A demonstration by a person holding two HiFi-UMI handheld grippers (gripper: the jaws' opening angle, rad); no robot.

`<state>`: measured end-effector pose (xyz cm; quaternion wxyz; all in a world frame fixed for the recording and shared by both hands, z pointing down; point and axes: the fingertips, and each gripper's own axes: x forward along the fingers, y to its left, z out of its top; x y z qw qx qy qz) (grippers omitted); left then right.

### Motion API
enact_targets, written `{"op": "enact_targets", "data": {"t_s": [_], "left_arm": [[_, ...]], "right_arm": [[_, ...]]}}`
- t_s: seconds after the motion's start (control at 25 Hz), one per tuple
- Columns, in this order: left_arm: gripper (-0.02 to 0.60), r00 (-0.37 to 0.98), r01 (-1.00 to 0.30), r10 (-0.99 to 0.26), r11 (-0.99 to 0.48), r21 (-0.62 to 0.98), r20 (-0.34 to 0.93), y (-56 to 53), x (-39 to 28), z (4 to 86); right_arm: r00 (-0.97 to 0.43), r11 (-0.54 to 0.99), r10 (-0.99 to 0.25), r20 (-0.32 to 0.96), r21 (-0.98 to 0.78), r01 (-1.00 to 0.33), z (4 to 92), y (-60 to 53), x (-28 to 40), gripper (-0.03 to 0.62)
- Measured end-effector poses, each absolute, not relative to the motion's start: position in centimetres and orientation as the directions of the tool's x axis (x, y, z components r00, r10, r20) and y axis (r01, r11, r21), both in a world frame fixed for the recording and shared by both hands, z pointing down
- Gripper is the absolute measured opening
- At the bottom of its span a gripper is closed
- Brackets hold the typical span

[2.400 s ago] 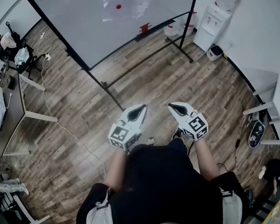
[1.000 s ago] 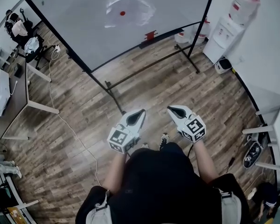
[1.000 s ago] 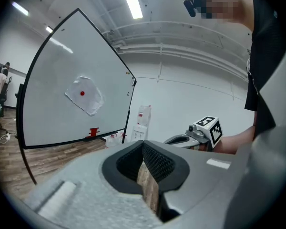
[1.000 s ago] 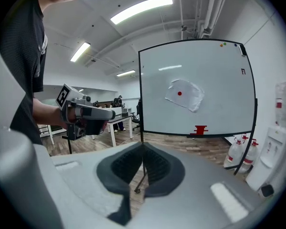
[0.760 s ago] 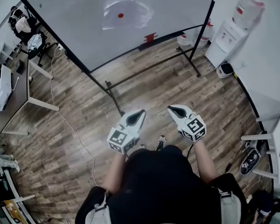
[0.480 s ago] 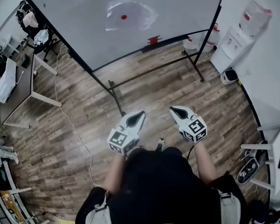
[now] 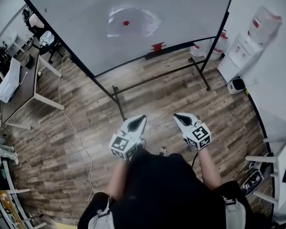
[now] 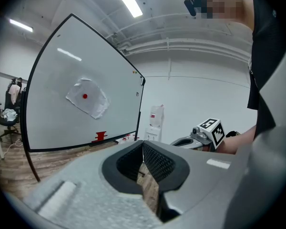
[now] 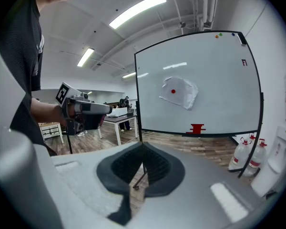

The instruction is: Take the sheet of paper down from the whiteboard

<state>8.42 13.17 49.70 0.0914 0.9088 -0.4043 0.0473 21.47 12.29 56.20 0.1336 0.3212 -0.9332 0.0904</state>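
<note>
The person wears a black short-sleeved top (image 7: 167, 190), with light grey fabric patches (image 7: 103, 218) low at either side. The left gripper (image 7: 140, 119) and the right gripper (image 7: 179, 116) are pale grey moulded plastic shells. Each has black cross-hatched rubber pads (image 8: 158, 162) and a white cube with black square markers (image 7: 199, 135).

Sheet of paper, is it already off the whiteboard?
No, the sheet of paper hangs flat on the whiteboard with a red dot at its middle.
</note>
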Motion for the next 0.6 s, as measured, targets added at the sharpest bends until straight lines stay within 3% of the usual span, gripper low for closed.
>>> {"op": "enact_targets", "data": {"t_s": [0.6], "left_arm": [[0.012, 0.635, -0.772, -0.763, -0.623, 0.125, 0.118, 5.7, 6.0, 49.5]], "right_arm": [[-0.733, 0.767, -0.588, 0.342, -0.053, -0.640, 57.5, 7.3, 22.1, 0.005]]}}
